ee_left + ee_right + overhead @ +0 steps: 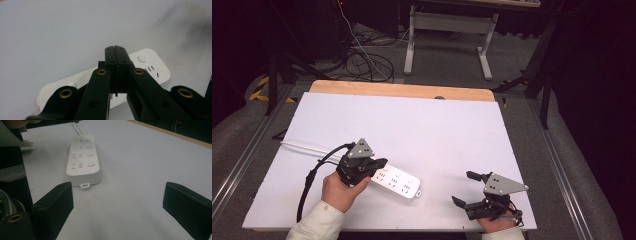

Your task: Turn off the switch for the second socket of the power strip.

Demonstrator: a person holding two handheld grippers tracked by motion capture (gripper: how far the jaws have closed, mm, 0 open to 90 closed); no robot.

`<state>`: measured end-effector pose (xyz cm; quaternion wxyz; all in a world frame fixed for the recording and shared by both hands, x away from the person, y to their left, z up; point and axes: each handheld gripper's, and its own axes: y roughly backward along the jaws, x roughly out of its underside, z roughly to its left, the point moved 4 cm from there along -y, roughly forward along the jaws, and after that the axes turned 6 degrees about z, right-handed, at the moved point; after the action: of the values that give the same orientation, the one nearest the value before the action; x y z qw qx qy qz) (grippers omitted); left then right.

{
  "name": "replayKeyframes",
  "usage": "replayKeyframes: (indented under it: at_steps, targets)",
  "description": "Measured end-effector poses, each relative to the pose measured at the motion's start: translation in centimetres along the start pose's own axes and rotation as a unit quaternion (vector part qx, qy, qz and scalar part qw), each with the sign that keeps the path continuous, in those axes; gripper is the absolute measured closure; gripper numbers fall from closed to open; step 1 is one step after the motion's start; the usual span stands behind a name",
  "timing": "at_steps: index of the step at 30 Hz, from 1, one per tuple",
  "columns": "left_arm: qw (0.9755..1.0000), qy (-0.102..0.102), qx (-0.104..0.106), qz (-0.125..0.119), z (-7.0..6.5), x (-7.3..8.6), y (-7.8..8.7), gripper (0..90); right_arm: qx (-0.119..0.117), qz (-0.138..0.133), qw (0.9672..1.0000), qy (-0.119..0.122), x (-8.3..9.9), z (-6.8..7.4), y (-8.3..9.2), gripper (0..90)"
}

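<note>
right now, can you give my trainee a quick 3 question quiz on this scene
1. True or false: the left gripper has its jaws shut, with nothing between them.
2. Over which part of the power strip is the left gripper? A) the cable end B) the end with the hanging tab C) beside it, over the bare table
3. How do the right gripper jaws stand, and is anything between them?

Key
1. True: in the left gripper view the two pads meet, above the strip.
2. A: in the high view it sits over the cable end.
3. Wide open, nothing between them; the strip lies ahead of them, tab end nearest.
</note>
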<state>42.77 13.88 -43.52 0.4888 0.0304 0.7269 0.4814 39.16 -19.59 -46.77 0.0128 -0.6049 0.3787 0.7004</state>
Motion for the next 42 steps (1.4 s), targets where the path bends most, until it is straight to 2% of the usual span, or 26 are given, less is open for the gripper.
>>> replayKeyframes:
  at_steps: [1,8,15,19,30,42]
  targets:
    - [0.9999,0.002,0.001,0.011,0.2,0.0,-0.4,90.0,0.0,0.0,1.0,0.0,0.0,0.0,0.0,10.0]
    - [0.9991,0.024,0.01,0.032,0.7,0.1,-1.6,90.0,-0.001,0.0,1.0,0.0,0.0,0.0,0.0,10.0]
    - [0.9979,0.034,0.008,0.055,1.3,0.5,-2.9,90.0,-0.002,0.0,1.0,-0.001,0.1,-0.1,0.0,10.0]
    - [0.997,0.034,0.003,0.07,1.4,0.6,-3.4,90.0,-0.003,-0.001,1.0,-0.002,0.1,-0.1,0.0,10.0]
    - [0.9955,0.03,-0.007,0.09,1.7,0.8,-4.5,90.0,-0.004,0.0,1.0,-0.001,0.1,-0.1,0.0,10.0]
    - [0.9957,0.019,-0.018,0.088,1.7,1.0,-5.0,90.0,-0.005,-0.001,1.0,-0.001,0.1,-0.1,0.0,9.8]
